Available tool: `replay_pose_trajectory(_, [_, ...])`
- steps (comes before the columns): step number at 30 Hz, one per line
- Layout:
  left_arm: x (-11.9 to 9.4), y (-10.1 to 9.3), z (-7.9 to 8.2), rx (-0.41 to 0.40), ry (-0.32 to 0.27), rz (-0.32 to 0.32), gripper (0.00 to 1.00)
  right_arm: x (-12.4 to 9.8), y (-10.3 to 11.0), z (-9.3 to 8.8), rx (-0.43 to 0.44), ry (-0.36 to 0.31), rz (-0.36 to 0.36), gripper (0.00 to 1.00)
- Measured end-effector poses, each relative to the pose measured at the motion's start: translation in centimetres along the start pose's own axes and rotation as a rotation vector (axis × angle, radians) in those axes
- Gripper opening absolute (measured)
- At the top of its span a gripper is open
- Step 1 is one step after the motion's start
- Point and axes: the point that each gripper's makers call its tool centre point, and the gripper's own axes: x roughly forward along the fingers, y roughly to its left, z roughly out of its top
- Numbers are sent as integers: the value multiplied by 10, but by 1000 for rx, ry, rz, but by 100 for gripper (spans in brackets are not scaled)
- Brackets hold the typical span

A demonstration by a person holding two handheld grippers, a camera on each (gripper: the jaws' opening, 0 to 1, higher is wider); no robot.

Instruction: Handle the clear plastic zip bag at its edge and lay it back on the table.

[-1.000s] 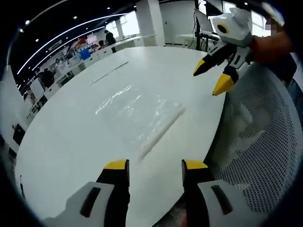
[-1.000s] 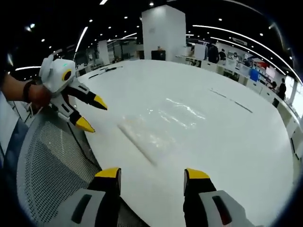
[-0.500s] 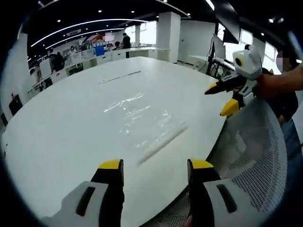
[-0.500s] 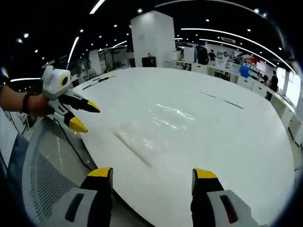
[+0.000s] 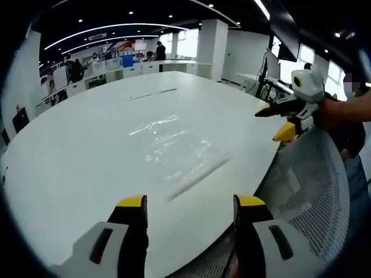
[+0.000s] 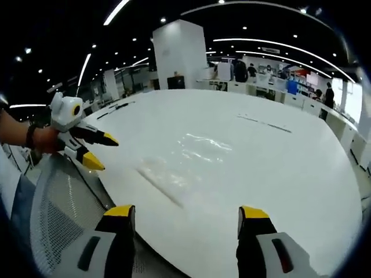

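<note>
Glossy clear plastic film on the zip bag (image 5: 181,156), crinkled and catching the ceiling lights. Under it, the table (image 5: 75,150) is smooth matt white. The chair back (image 5: 313,191) is perforated grey mesh. Gripper jaws look hard black-and-yellow plastic.

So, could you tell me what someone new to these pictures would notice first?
Probably the big white table, nearly bare, with a clear plastic zip bag lying flat near its edge. Next come the yellow-tipped grippers: the right gripper and the left gripper, each open and held beside the table edge, above a mesh chair back.
</note>
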Motion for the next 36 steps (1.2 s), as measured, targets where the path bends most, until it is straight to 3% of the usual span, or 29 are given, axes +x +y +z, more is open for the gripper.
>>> replay_pose_trajectory(19, [2,9,-4,20,12,65,59,2,5,0,-15,-28,21,73])
replay_pose_trajectory(36, [1,22,-7,32,7,124,60,5,20,-4,-101,12,58,77])
